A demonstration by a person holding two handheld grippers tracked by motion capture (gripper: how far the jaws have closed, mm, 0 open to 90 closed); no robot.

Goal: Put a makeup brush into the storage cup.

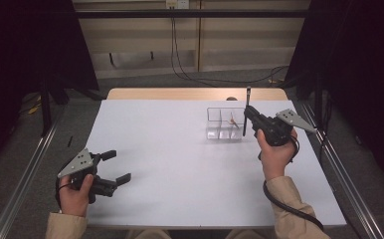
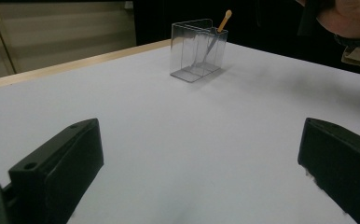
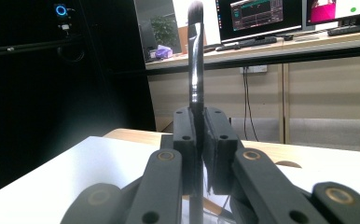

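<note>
**Brush clamped upright beside the clear organizer**

Nearest the high camera, the left gripper (image 1: pixel 111 169) rests low on the white table (image 1: pixel 180 164), well apart from the clear organizer (image 1: pixel 224 123) and toward the person's side of it. Its jaws stand wide apart with nothing between them.

Just beside the organizer, on its right edge in the high view, the right gripper (image 1: pixel 247 115) is clenched on a black makeup brush (image 3: pixel 196 56). That brush stands upright, bristles up, with its handle running down between the pads. Inside the organizer a wooden-handled tool (image 2: pixel 225 20) leans, its tip poking above the rim.
</note>
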